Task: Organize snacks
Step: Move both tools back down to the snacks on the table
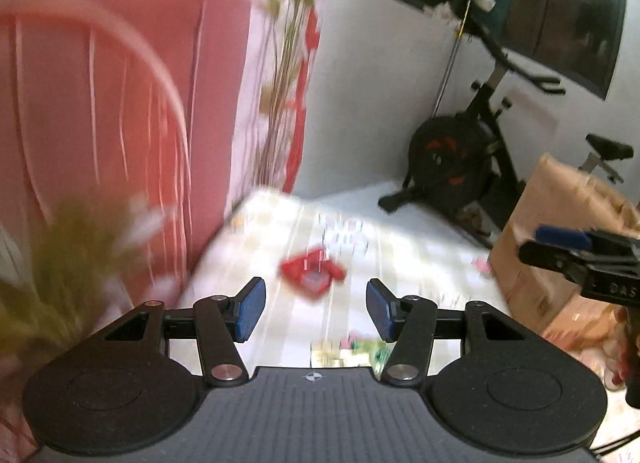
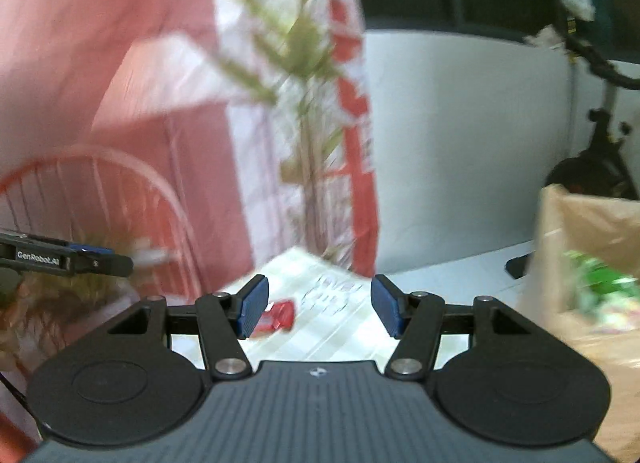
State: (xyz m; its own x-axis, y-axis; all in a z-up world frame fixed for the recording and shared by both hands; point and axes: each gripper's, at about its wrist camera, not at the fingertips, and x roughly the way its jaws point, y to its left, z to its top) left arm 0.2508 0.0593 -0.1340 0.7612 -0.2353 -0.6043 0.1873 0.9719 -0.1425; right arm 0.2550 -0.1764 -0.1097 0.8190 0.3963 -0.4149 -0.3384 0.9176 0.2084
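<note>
On a pale checked tablecloth [image 1: 400, 247], red snack packet [image 1: 314, 273] lying flat, blurred, ahead of the left gripper [image 1: 316, 309] and apart from it. Blue pads spread, nothing between. Right gripper [image 2: 320, 305] likewise parted and empty, hovering nearer the cardboard box [image 2: 580, 247] at right, with green wrappers [image 2: 600, 275] inside. Exercise bike [image 1: 460, 159] against the white wall behind.

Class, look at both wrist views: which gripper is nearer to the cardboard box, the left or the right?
Right. The right gripper sits just in front of the cardboard box, overlapping it in the left view. The left gripper is far off on the other side, by the pink curtain.
</note>
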